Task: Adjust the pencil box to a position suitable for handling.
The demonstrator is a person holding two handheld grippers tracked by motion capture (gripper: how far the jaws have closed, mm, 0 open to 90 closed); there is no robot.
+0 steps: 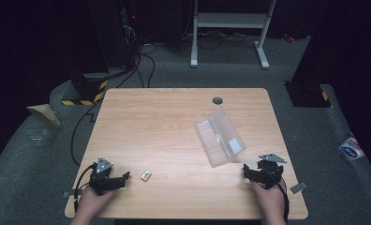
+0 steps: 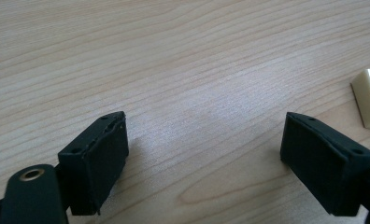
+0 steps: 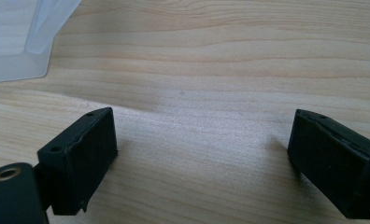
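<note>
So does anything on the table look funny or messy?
Not much. The clear plastic case lies open and crooked to the table's edges, and a small white eraser sits outside it near the left gripper. Nothing looks spilled or broken.

Grey carpet point(image 1: 174, 70) (dimly lit) surrounds a wooden table point(image 1: 165, 117).

High view overhead facing forward, both tool cameras low, close over the table point(image 1: 174, 112), eraser point(image 1: 146, 175) shared with left
</note>
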